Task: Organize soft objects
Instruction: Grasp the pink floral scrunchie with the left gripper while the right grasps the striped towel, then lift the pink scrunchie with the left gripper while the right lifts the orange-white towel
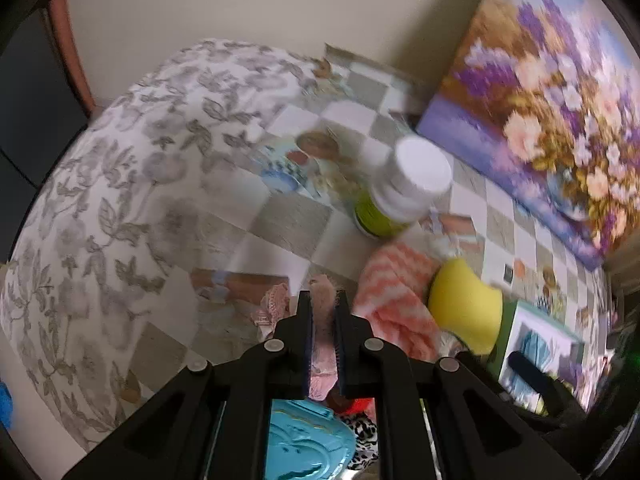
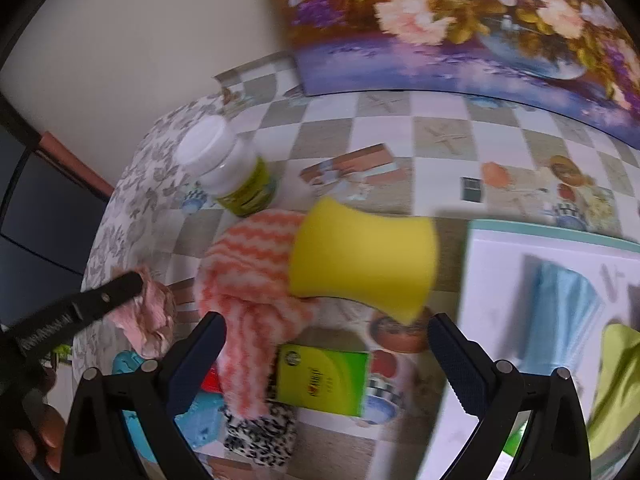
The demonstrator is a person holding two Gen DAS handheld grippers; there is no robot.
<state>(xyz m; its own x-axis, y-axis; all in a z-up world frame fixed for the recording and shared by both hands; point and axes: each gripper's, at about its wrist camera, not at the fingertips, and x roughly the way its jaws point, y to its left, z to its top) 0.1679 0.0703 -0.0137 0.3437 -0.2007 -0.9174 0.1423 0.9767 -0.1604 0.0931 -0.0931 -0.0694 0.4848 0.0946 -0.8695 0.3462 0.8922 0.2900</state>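
A checkered tablecloth [image 2: 384, 128] with printed kitchen motifs covers the table, and beside it lies a white cloth with grey leaves [image 1: 120, 168]. A large flower painting [image 2: 460, 20] leans against the wall at the far edge. A white box [image 2: 532, 300] with a teal rim sits at the right side, with a light blue cloth [image 2: 560, 312] and a lime green cloth [image 2: 616, 392] inside. Near the middle of the table an orange and white striped cloth [image 2: 244, 280] lies crumpled, touching a yellow sponge [image 2: 360, 260] that rests partly on it. A green card packet [image 2: 324, 376] lies just below the sponge. A jar [image 2: 228, 168] with a white lid and yellow-green label stands behind the striped cloth. A black and white spotted fabric [image 2: 260, 436] and a turquoise plastic item [image 1: 304, 440] lie at the near edge. The left gripper [image 1: 323, 300] is clenched on a small pink lacy cloth [image 1: 320, 360], held off the table beside the striped cloth. The right gripper [image 2: 326, 326] hangs with fingers spread wide, gripping nothing, above the packet and sponge.
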